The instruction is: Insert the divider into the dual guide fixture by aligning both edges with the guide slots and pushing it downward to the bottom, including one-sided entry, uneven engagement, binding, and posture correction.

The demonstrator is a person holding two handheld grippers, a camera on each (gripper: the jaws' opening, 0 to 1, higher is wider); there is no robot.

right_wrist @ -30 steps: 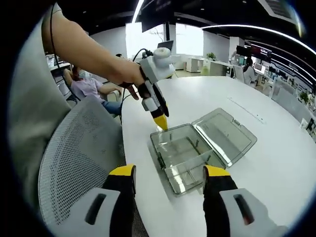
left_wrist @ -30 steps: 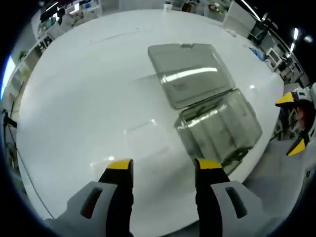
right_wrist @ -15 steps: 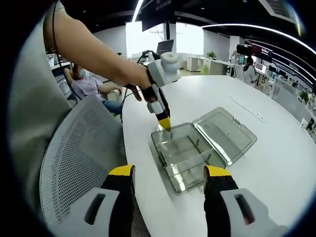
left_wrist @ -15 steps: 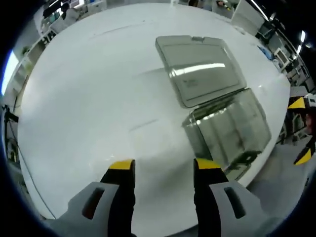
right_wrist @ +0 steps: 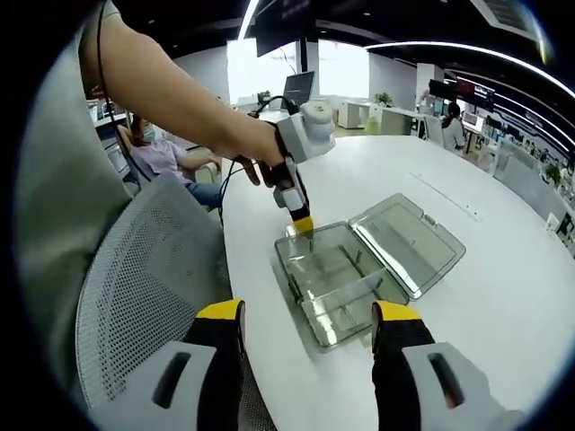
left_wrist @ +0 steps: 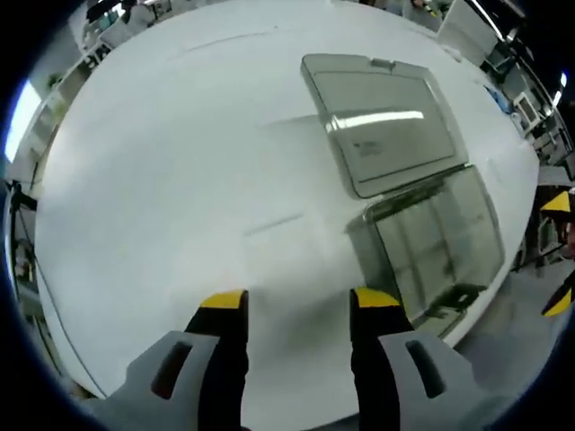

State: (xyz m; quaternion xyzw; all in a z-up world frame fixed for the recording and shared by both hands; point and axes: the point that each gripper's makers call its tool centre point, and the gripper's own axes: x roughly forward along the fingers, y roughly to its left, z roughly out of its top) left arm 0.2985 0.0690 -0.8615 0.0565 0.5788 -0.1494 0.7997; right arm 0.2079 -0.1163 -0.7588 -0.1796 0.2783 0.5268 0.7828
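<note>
Left gripper view: the left gripper (left_wrist: 289, 301) hangs over the white table (left_wrist: 153, 162) with its yellow-tipped jaws apart and nothing between them. Off to the right sits the clear plastic box (left_wrist: 437, 251), basically the guide fixture, near the table edge with its hinged lid (left_wrist: 384, 121) flopped open flat behind it. The dividers inside are hard to make out through the glare here. Right gripper view: the right gripper (right_wrist: 311, 313) is held back over the mesh chair (right_wrist: 144, 269), jaws apart and empty too. From here the box (right_wrist: 341, 278) shows thin clear divider walls (right_wrist: 346, 260) standing in it, and the left gripper's tip (right_wrist: 304, 224) is just over the far corner; can't tell if it's touching. My guess on handling: that divider is a light, stiff, slick bit of plastic, thin enough to flex or crack if it binds, so I'd pinch it at the top edge near the middle and keep it upright so both ends drop evenly. The box is light too and could skate on that glossy table.
</note>
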